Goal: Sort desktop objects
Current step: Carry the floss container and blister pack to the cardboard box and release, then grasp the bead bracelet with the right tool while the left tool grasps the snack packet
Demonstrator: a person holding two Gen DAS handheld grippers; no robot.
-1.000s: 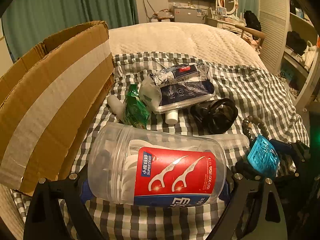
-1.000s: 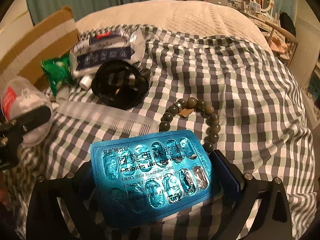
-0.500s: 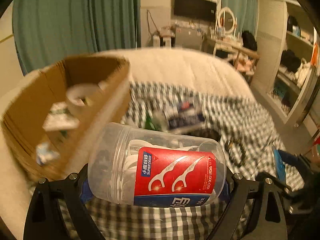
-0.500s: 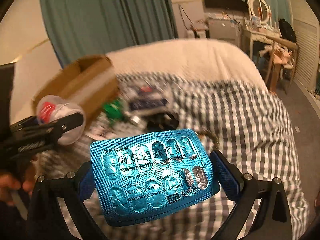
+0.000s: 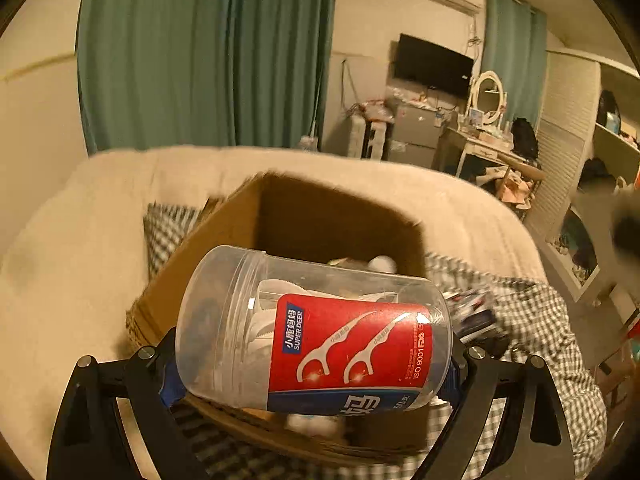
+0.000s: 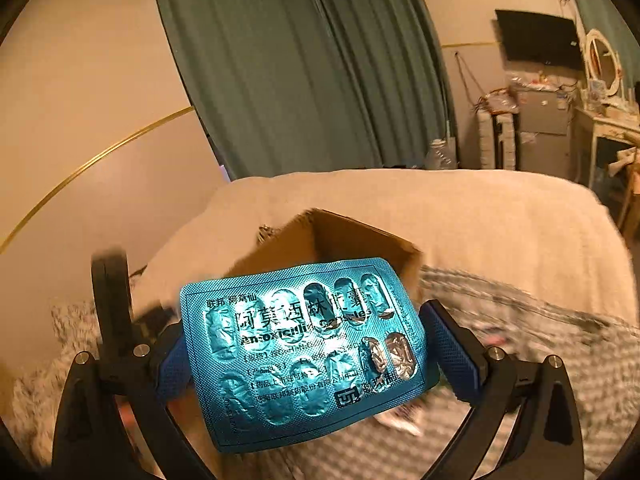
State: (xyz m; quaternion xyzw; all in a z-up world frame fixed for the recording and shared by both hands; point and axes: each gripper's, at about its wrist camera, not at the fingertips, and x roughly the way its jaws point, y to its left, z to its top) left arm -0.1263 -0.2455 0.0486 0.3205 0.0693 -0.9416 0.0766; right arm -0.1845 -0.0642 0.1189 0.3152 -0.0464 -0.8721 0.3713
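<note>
Two grippers fill the lower frames above a cream bed with a checked cloth, teal curtains and a wall TV behind. Left gripper is clamped on a clear floss-pick jar labelled "SUPER DEER" and "ISO 9001", at centre over the open cardboard box. Right gripper is closed on a teal blister pack reading "Amoxicillin Capsules", low centre before the box.

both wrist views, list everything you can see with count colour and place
floss pick jar: 1, clear with red label, held in left gripper above the box
blister pack: 1, teal foil, held in right gripper
cardboard box: 1, brown, open, on the bed
checked cloth: 1, dark and white, on the bed by the box
bed cover: 1, cream
curtains: teal, back wall
television: 1, black, on wall
left gripper: 1, black, blue pads
right gripper: 1, black, blue pads
</note>
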